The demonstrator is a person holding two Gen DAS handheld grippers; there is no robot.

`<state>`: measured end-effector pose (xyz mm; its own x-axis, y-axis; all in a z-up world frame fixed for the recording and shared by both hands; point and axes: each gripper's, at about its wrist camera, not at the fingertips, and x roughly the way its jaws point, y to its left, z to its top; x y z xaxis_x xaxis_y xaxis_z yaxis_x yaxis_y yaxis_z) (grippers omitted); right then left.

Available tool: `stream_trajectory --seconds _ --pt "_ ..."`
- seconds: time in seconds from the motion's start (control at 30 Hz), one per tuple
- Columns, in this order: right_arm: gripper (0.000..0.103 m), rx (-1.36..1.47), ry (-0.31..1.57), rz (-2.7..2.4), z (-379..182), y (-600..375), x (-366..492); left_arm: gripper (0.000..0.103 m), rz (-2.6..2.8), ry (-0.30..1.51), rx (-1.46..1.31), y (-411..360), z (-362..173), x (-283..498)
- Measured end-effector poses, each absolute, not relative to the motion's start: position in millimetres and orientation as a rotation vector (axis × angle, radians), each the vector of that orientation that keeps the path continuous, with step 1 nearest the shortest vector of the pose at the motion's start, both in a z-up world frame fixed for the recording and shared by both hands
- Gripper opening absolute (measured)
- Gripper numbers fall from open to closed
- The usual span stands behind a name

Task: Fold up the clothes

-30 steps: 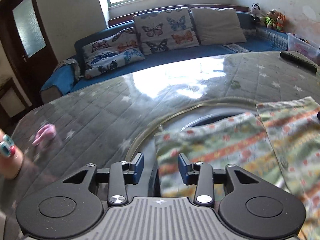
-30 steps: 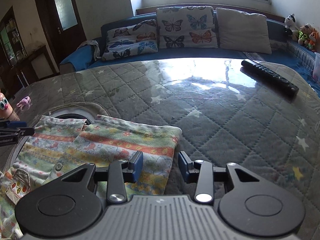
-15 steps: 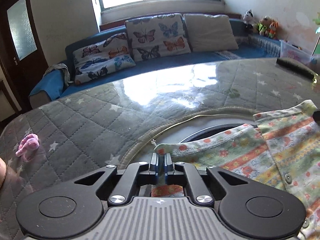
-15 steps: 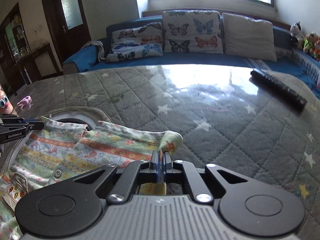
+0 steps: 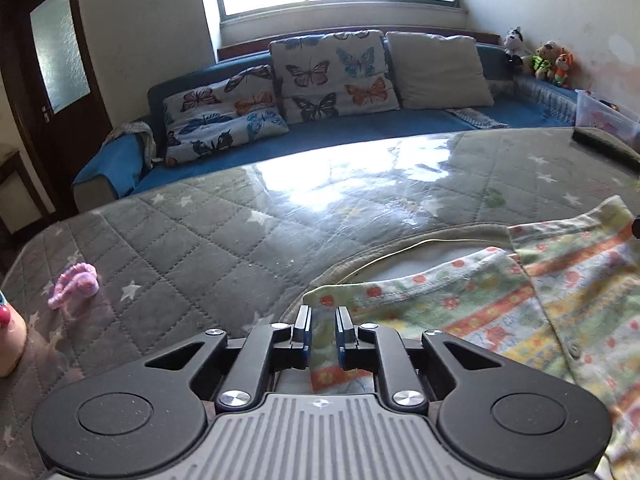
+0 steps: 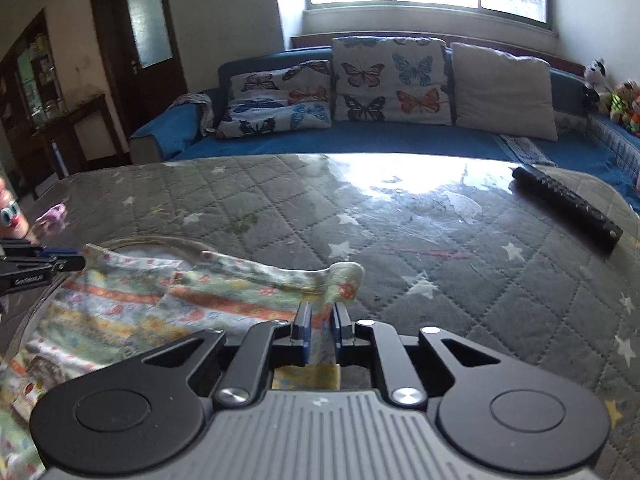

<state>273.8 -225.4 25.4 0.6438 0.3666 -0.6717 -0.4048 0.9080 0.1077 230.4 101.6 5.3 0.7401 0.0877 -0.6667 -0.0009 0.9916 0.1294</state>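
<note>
Left tongs [image 5: 322,332] are pinched narrow on the near-left corner of the patterned garment [image 5: 500,312], a slim gap showing between the pads. Right tongs [image 6: 321,334] grip the other corner the same way, fabric bunched up just past their tips. The garment hangs between both pairs, partly lifted off the quilted desk [image 6: 440,240]. My worry: with such shallow bites, uneven pulling could slip one corner out and skew the fold.

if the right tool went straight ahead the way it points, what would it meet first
The right tool already holds the garment. Ahead lies only bare quilted table cover; the remote sits off to the right, probably outside that line.
</note>
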Motion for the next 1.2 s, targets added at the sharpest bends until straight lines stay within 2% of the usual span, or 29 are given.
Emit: stream_trajectory --seconds 0.07,0.13,0.33,0.47,0.73,0.93,1.2 --pt "0.029 -0.073 0.755 0.478 31.7 -219.5 262.4 0.015 0.029 0.734 0.133 97.9 8.8 218.7" --pt "0.036 -0.107 0.767 0.544 34.3 -207.8 244.9 0.015 0.004 0.736 0.148 92.8 11.1 205.9" --pt "0.050 -0.209 0.793 0.675 29.0 -177.0 195.3 0.017 -0.095 0.763 0.210 64.2 4.5 159.2" --pt "0.054 -0.279 0.802 0.749 24.3 -158.3 162.2 0.023 -0.156 0.749 0.240 45.7 -0.4 126.7" --pt "0.054 -0.383 0.787 0.800 23.1 -144.6 109.1 0.023 -0.261 0.702 0.290 12.4 -8.5 82.4" --pt "0.054 -0.343 0.758 0.808 41.0 -161.9 76.8 0.020 -0.303 0.685 0.258 2.9 -11.9 61.5" --pt "0.047 -0.328 0.769 0.901 43.9 -155.4 38.6 0.021 -0.297 0.682 0.162 11.0 -5.9 47.8"
